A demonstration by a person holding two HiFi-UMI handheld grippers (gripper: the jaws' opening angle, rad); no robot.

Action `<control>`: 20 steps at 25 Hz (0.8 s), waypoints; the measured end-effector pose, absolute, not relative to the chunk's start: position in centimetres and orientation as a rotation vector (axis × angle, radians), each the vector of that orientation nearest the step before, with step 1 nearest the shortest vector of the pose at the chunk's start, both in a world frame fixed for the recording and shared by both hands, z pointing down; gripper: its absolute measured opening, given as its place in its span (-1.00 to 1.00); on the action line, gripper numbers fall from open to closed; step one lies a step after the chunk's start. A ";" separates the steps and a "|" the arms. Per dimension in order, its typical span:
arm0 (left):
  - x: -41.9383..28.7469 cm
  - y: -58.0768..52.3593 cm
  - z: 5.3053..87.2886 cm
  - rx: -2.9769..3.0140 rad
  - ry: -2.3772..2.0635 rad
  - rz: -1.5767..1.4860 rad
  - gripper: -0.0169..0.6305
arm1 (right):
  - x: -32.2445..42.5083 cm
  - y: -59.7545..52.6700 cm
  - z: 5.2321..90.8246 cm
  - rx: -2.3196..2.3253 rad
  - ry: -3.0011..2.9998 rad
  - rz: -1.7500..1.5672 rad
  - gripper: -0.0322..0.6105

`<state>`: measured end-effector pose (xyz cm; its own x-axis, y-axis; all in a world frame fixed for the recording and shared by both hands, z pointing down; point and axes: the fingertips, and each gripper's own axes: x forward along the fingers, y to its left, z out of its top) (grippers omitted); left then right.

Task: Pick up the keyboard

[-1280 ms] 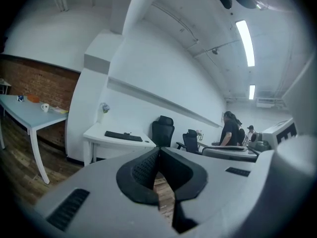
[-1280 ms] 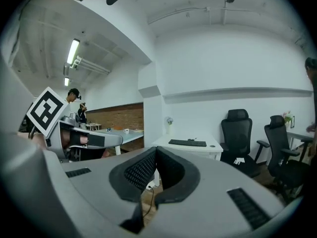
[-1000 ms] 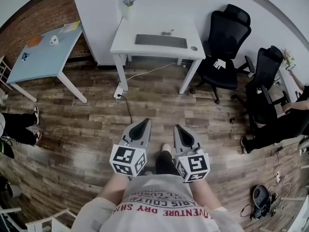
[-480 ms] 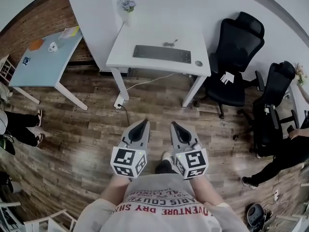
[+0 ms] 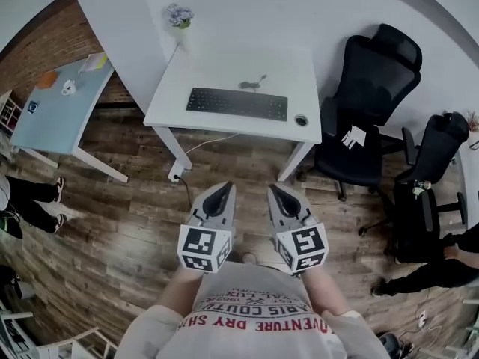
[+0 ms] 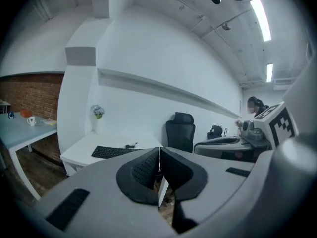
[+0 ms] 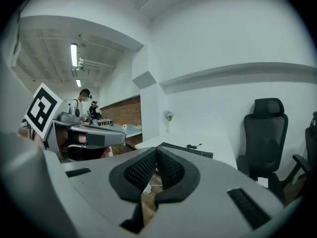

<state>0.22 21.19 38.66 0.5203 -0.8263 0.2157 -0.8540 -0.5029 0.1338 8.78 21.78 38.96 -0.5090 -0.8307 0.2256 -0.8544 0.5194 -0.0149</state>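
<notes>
A black keyboard [image 5: 237, 103] lies on a white desk [image 5: 224, 69] ahead of me, also seen as the keyboard [image 6: 114, 151] in the left gripper view and the keyboard [image 7: 187, 150] in the right gripper view. My left gripper [image 5: 226, 189] and right gripper [image 5: 274, 190] are held side by side over the wooden floor, short of the desk. Both are shut with nothing between their pads. A small cable end [image 5: 254, 81] lies behind the keyboard.
A small vase of flowers [image 5: 178, 16] stands at the desk's back left corner. A round grommet [image 5: 301, 120] sits at its front right. Two black office chairs [image 5: 368, 103] stand right of the desk, a light-blue table [image 5: 52, 107] to the left. A white cable [image 5: 196, 146] trails under the desk.
The desk and keyboard have come nearer and larger in the head view as I walk toward them. Both grippers keep their place in front of me, still shut.
</notes>
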 end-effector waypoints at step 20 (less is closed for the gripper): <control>1.2 -8.6 43.3 2.442 -1.412 0.218 -0.87 | 9.2 -5.6 42.8 1.286 -2.543 0.295 -0.83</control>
<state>1.22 -8.58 43.27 0.5025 -0.8169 0.2829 -0.8642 -0.4657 0.1902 9.24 -5.65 42.84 -0.5667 -0.7537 0.3328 -0.8098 0.5839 -0.0565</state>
